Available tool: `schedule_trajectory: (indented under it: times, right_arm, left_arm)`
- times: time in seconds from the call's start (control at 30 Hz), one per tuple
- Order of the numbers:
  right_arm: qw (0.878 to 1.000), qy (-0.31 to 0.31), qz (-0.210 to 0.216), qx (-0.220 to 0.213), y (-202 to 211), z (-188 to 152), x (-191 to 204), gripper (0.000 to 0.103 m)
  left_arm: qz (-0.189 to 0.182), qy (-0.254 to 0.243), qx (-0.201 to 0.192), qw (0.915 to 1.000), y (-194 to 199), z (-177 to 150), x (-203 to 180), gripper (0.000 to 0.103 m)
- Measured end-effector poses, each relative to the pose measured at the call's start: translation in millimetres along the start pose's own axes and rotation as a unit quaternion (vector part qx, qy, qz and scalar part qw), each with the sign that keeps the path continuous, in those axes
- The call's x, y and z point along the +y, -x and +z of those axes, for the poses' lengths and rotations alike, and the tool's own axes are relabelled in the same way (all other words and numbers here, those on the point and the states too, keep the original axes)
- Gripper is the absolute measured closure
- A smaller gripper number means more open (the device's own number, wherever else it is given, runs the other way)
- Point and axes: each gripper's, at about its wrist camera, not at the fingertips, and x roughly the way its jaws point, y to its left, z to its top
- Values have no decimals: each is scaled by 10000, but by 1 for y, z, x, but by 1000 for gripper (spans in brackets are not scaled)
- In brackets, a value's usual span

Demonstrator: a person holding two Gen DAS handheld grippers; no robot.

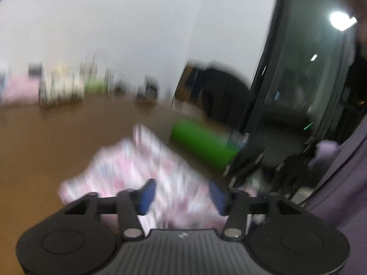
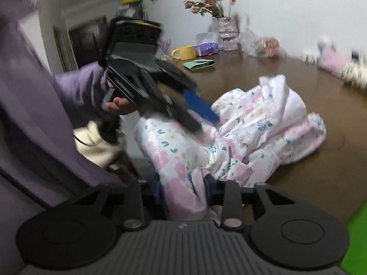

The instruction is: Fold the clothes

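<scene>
1. Floral garment [image 2: 229,137] lay crumpled on the brown worktop [image 2: 321,178], one end spilling over the near edge toward the person; its long axis ran roughly 7 to 2 o'clock in the right wrist view.

2. Right gripper [image 2: 183,197]: fingers closed on a pink-and-white fold of the garment at its near end. Cloth filled the gap betw. the blue pads and bunched there. Grip looked firm.

3. Left gripper [image 2: 201,111] hung above the garment's middle at about 10 o'clock from the right one, gripped by a hand [image 2: 119,106] in a purple sleeve [image 2: 75,87], tips pointed down toward 4 o'clock.

4. Left wrist view was badly blurred. The left gripper [image 1: 181,197] showed its blue fingers [image 1: 146,194] spread well apart w/ nothing between them; the garment [image 1: 137,167] lay ahead and below, at 12 o'clock from the tips, not touching.

5. Key relation: the right hand already had the near end; the free far end, a white ruffled corner, lay at about 1 o'clock from the left fingers, so the left hand was the nearer one to take it.

6. Judgement: fold barely begun. The next move probably called for the left fingers to drop onto a second edge so the cloth could be stretched flat along its long axis. Risk: grabbing several layers of the heap at once.

7. A mug [image 2: 183,52], a flower vase [image 2: 228,34] and a green pouch [image 2: 199,64] stood at the worktop's far side, well apart from the garment.
</scene>
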Motion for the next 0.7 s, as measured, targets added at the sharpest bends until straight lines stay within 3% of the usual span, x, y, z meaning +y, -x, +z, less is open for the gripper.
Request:
schedule_trajectory:
  times: [0.07, 0.17, 0.33, 0.43, 0.5, 0.53, 0.6, 0.63, 0.7]
  right_arm:
    - [9990, -381, 221, -43, 4, -2, -11, 73]
    - [9955, -778, 535, -33, 7, -2, -25, 73]
    - [9888, -1160, 931, 81, 7, 5, -42, 74]
    - [9841, -1357, 1132, 151, 4, 8, -51, 74]
    - [9804, -1496, 1264, 199, 3, 9, -55, 74]
    - [9785, -1563, 1326, 212, 2, 9, -56, 74]
    - [9784, -1569, 1326, 216, 3, 9, -53, 73]
    - [9811, -1495, 1210, 185, 5, 9, -48, 68]
    - [9899, -1184, 776, -44, 17, 9, -34, 41]
  left_arm:
    - [-193, -366, -280, 9988, 17, 8, -12, 23]
    - [-323, -1261, 82, 9915, 7, 1, -39, 17]
    - [-230, -1914, 836, 9777, -28, -30, -53, 17]
    - [-171, -2023, 940, 9747, -38, -37, -52, 18]
    - [-250, -1926, 1032, 9755, -43, -39, -47, 25]
    - [-336, -1799, 1085, 9771, -45, -39, -43, 38]
    - [-513, -1354, 1141, 9829, -42, -41, -27, 45]
    - [-595, -1129, 1159, 9850, -41, -42, -20, 47]
    - [-684, -564, 1094, 9900, -41, -38, -5, 48]
